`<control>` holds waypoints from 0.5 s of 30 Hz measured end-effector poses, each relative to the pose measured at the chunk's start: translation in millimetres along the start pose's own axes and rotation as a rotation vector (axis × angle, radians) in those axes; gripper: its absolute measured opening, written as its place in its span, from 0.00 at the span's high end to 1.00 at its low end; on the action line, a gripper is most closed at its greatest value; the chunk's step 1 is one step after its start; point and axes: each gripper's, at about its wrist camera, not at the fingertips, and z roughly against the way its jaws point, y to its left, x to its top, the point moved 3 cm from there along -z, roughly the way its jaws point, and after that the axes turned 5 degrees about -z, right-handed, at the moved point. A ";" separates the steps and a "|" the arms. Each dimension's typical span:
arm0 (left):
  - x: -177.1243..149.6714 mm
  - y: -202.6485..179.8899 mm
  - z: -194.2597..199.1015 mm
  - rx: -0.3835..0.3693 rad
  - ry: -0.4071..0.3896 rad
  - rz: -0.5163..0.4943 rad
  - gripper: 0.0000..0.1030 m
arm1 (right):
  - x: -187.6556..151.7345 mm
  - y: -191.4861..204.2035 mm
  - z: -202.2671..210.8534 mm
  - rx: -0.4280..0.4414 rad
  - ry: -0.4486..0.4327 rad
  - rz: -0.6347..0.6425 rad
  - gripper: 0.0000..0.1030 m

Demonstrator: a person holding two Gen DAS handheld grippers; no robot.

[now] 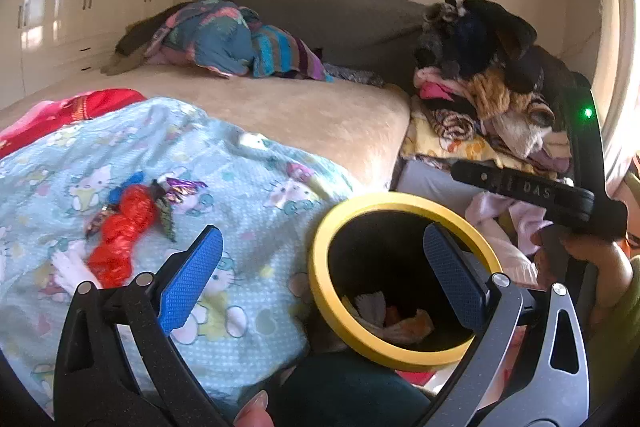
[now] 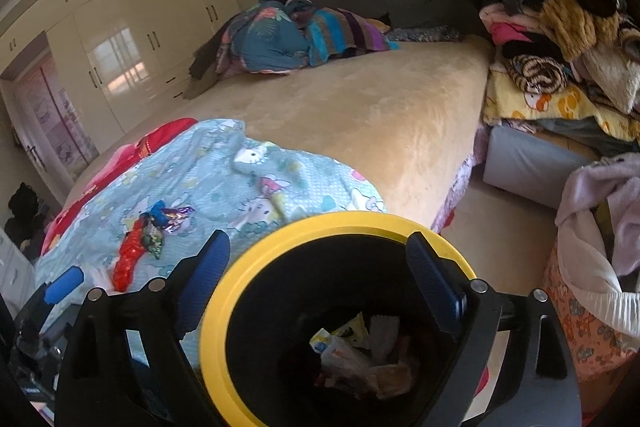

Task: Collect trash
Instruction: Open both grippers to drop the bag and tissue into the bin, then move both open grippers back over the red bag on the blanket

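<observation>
A black round trash bin with a yellow plastic rim (image 2: 216, 311) stands on the floor against the near corner of the bed, its mouth open upward; crumpled paper and wrapper scraps (image 2: 360, 359) lie at its bottom. Remaining trash sits on the bed near its near edge: a crumpled red plastic wrapper (image 1: 120, 239) lying on a light-blue cartoon-print blanket (image 1: 248, 163), touching a small cluster of blue and purple foil candy wrappers (image 1: 176, 187) at its far end. The left tongs (image 1: 320, 275) stand released, blue pads wide apart, one pad over the blanket and the other over the bin mouth, with nothing between them. The right tongs (image 2: 320, 283) are likewise released, spread across the bin opening and empty. A red cloth (image 1: 76, 111) shows from under the blanket's far side. The beige bed cover (image 2: 360, 115) is bare at the middle; a bundle of blue and striped fabrics (image 2: 288, 39) lies at the far edge by the grey headboard. A heap of mixed clothes (image 2: 560, 39) is stacked beside the bed's right side.
</observation>
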 end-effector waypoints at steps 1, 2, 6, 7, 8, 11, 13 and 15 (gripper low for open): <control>1.3 2.4 2.0 0.004 -0.005 0.006 0.10 | 0.2 2.9 0.8 0.003 -0.003 0.005 0.15; 2.5 4.9 3.6 0.008 -0.012 0.011 0.10 | 0.4 5.8 1.6 0.005 -0.008 0.010 0.15; 7.1 16.3 14.6 0.039 -0.041 0.028 0.10 | 1.7 18.2 4.8 0.029 -0.025 0.024 0.14; 7.9 18.3 16.5 0.044 -0.047 0.032 0.10 | 0.7 20.0 6.0 0.033 -0.028 0.025 0.14; 8.6 20.7 18.6 0.050 -0.052 0.035 0.10 | 1.1 22.1 6.4 0.039 -0.030 0.027 0.14; 11.3 27.4 24.9 0.069 -0.070 0.042 0.10 | 0.8 30.3 8.8 0.056 -0.041 0.034 0.14; 12.2 32.1 28.1 0.077 -0.078 0.052 0.10 | 1.2 36.7 10.2 0.069 -0.050 0.042 0.14; 13.2 36.7 31.3 0.093 -0.086 0.055 0.10 | 1.4 42.1 11.3 0.078 -0.053 0.049 0.14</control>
